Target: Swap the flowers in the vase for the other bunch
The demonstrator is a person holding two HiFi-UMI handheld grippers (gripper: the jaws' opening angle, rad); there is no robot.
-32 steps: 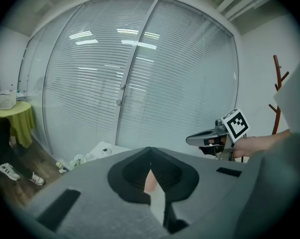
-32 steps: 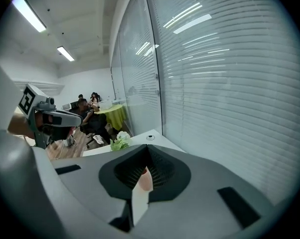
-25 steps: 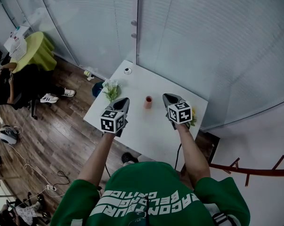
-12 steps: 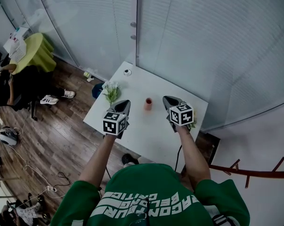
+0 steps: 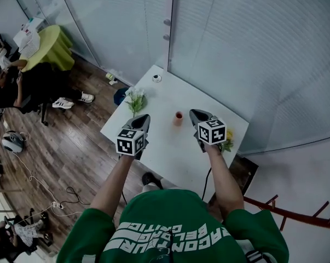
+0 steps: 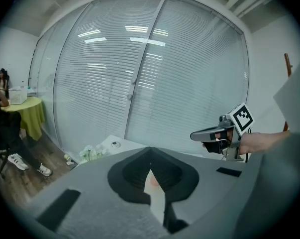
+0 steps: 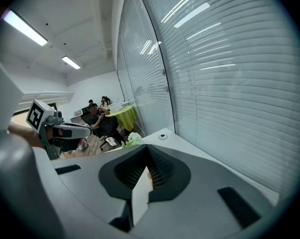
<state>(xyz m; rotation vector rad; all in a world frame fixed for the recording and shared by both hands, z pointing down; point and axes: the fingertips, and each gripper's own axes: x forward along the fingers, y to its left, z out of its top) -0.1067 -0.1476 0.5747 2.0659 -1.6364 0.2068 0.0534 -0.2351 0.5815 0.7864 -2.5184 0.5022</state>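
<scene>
We find the head view lit cool and flat, a little dim, with the white table (image 5: 170, 147) its brightest patch; straight lines bow toward the edges. Both gripper views are fisheye circles with black corners. Two strip lights (image 7: 23, 26) burn at the upper left of the right gripper view, and bright streaks glare on the glass wall (image 6: 140, 31) at the upper centre of the left gripper view. The left gripper (image 6: 150, 176) and right gripper (image 7: 147, 172) look soft up close, perhaps out of focus.
</scene>
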